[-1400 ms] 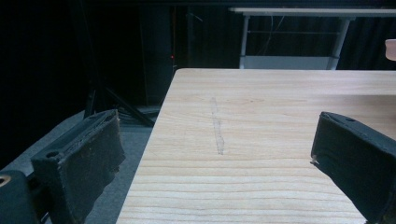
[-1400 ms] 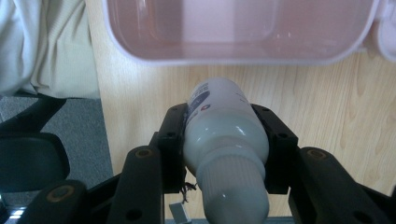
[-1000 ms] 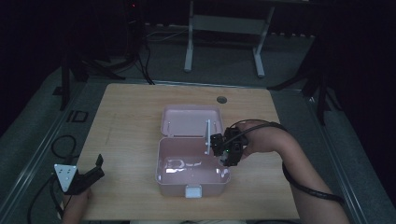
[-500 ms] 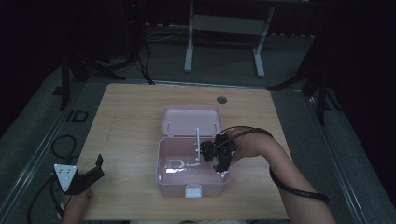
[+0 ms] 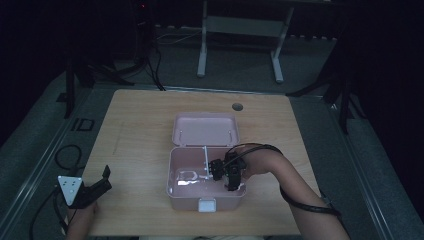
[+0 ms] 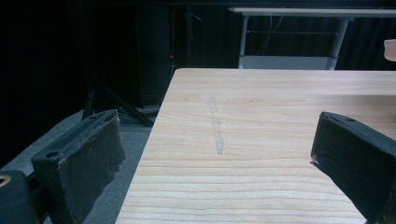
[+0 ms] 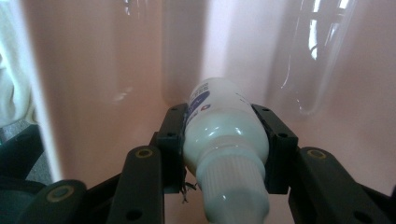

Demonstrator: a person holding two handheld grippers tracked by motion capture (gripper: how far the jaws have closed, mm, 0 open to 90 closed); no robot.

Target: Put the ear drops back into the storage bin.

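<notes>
An open pink box (image 5: 172, 192) stands mid-table, its lid (image 5: 205, 129) laid back behind it. My right gripper (image 5: 223, 171) reaches into the box from the right, shut on a white bottle (image 5: 206, 159). In the right gripper view the bottle (image 7: 224, 140) has a blue label and a ribbed cap that faces the camera. Both jaws of the right gripper (image 7: 219, 116) clamp its shoulder, close to the pink inner wall (image 7: 102, 60). My left gripper (image 5: 96, 190) rests off the table's front left corner. Its jaws (image 6: 219, 130) stand open with nothing between them.
Something pale and shiny (image 5: 187, 177) lies in the left half of the box, and a white soft edge (image 7: 11, 74) shows at the left of the right gripper view. A round hole (image 5: 237, 106) marks the wooden table (image 5: 135, 145) at the back right. Beyond it stands a table frame (image 5: 240, 25).
My right gripper has carried the bottle from above the box's right rim down and leftward into the box. The left gripper has stayed still.
</notes>
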